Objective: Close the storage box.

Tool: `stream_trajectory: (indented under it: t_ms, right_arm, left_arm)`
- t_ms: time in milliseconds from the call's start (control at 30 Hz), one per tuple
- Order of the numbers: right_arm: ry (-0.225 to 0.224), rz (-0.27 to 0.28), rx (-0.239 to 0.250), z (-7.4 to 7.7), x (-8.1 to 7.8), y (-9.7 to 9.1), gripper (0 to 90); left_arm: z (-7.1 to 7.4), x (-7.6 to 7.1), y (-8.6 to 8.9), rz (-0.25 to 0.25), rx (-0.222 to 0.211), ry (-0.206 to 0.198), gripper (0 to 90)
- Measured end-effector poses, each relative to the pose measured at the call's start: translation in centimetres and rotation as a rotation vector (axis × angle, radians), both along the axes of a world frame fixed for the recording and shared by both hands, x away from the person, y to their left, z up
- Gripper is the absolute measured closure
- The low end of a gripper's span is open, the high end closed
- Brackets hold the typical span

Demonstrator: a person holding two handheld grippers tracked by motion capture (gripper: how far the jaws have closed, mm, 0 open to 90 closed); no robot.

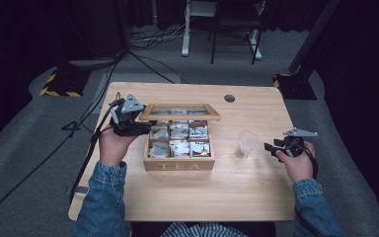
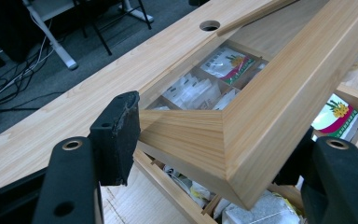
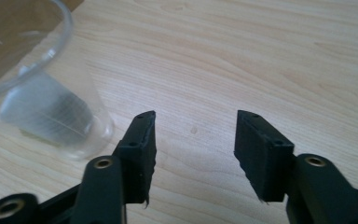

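Wooden lid [image 2: 261,107] of one tea box [image 1: 177,165], long axis running left-right, tilted up, gripped at its left corner by L gripper [image 1: 137,120]. Box sits mid-tabletop; six compartments w/ tea bags. One glass [image 1: 246,143] right of it. R gripper [image 3: 193,140] unclenched, nothing held, near right edge.

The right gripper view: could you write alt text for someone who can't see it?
Two black jaws of the right hand-held gripper stand apart with nothing between them, just above a light wooden table. To their left stands a clear plastic cup with a pale tea bag lying inside.
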State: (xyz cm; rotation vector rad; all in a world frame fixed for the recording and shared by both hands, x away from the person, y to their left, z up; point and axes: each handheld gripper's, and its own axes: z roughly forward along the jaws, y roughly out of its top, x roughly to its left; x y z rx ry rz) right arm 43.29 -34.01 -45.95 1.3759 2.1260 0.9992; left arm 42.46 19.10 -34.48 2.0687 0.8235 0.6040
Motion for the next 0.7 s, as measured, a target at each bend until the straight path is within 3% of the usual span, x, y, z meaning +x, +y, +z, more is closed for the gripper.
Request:
stream_trajectory:
  t_ms: [333,467,700]
  right_arm:
    - [0.043,0.002,-0.015,-2.5,0.6,-0.9,40.0]
    - [0.050,0.010,-0.036,-3.1,0.9,-1.0,38.0]
    - [0.046,0.017,-0.033,-3.7,1.1,-0.8,36.2]
  left_arm:
    - [-0.1,-0.4,-0.2,0.006,0.013,0.000,36.8]
    - [0.0,-0.5,-0.2,0.005,0.021,0.000,36.5]
    - [0.0,-1.0,-0.3,0.027,0.028,0.013,34.0]
